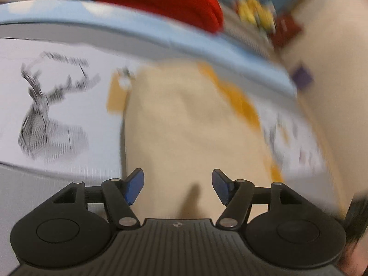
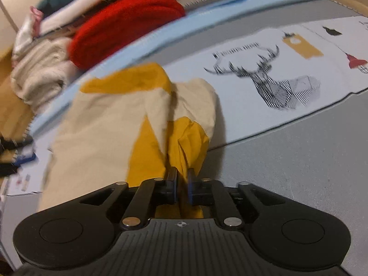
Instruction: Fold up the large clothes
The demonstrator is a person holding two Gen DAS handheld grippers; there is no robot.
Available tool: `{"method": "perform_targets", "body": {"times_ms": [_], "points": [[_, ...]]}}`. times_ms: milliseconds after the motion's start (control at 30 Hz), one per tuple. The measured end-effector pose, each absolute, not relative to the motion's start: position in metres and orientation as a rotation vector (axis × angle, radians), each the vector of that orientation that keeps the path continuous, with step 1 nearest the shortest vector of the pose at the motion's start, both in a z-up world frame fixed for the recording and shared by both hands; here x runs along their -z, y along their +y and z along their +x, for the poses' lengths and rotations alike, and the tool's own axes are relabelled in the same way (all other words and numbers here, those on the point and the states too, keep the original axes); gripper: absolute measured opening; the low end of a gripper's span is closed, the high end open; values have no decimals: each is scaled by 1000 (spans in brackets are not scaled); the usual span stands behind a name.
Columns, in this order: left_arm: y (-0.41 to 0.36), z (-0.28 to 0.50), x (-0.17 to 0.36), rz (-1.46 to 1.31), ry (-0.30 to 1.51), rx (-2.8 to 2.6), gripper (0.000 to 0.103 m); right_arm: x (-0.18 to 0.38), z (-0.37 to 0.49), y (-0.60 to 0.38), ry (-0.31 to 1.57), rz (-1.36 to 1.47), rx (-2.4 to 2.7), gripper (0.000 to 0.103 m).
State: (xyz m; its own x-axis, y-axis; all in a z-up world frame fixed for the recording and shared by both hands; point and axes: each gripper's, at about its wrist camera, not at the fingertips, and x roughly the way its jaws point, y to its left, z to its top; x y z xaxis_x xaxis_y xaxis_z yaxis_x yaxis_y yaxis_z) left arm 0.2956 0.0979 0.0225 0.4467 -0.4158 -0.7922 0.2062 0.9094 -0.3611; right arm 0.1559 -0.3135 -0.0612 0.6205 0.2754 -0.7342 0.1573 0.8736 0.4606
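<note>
A cream and mustard-yellow garment lies bunched on a bed cover printed with a stag. My right gripper is shut on a fold of the garment's yellow cloth, which rises crumpled from between the blue pads. In the left wrist view the same garment spreads cream below my left gripper, with a yellow strip along its right side. The left gripper stands open above the cloth, nothing between its blue pads. That view is blurred.
A red knit garment and a heap of cream and white clothes sit at the far side of the bed. A light blue band runs across the cover. Grey cover lies to the right.
</note>
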Motion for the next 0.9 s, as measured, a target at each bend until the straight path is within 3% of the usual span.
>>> {"method": "perform_targets", "body": {"times_ms": [67, 200, 300, 367, 433, 500, 533, 600, 700, 833, 900], "points": [[85, 278, 2, -44, 1120, 388, 76, 55, 151, -314, 897, 557, -107, 26], [85, 244, -7, -11, 1104, 362, 77, 64, 145, -304, 1020, 451, -130, 27], [78, 218, -11, 58, 1076, 430, 78, 38, 131, -308, 916, 503, -91, 27], [66, 199, 15, 207, 1178, 385, 89, 25, 118, -306, 859, 527, -142, 27], [56, 176, 14, 306, 1186, 350, 90, 39, 115, -286, 1001, 353, -191, 28], [47, 151, -12, 346, 1073, 328, 90, 64, 104, -270, 1171, 83, -96, 32], [44, 135, -32, 335, 987, 320, 92, 63, 95, -274, 1167, 54, -49, 34], [42, 105, -65, 290, 857, 279, 100, 36, 81, -289, 1071, 182, 4, 34], [39, 54, -101, 203, 699, 224, 103, -13, 44, -297, 854, 236, 40, 39], [34, -17, -118, 110, 616, 170, 103, -57, -24, -285, 663, 189, 46, 88], [28, -46, -123, 72, 617, 143, 103, -69, -57, -275, 615, 176, 48, 94]]}}
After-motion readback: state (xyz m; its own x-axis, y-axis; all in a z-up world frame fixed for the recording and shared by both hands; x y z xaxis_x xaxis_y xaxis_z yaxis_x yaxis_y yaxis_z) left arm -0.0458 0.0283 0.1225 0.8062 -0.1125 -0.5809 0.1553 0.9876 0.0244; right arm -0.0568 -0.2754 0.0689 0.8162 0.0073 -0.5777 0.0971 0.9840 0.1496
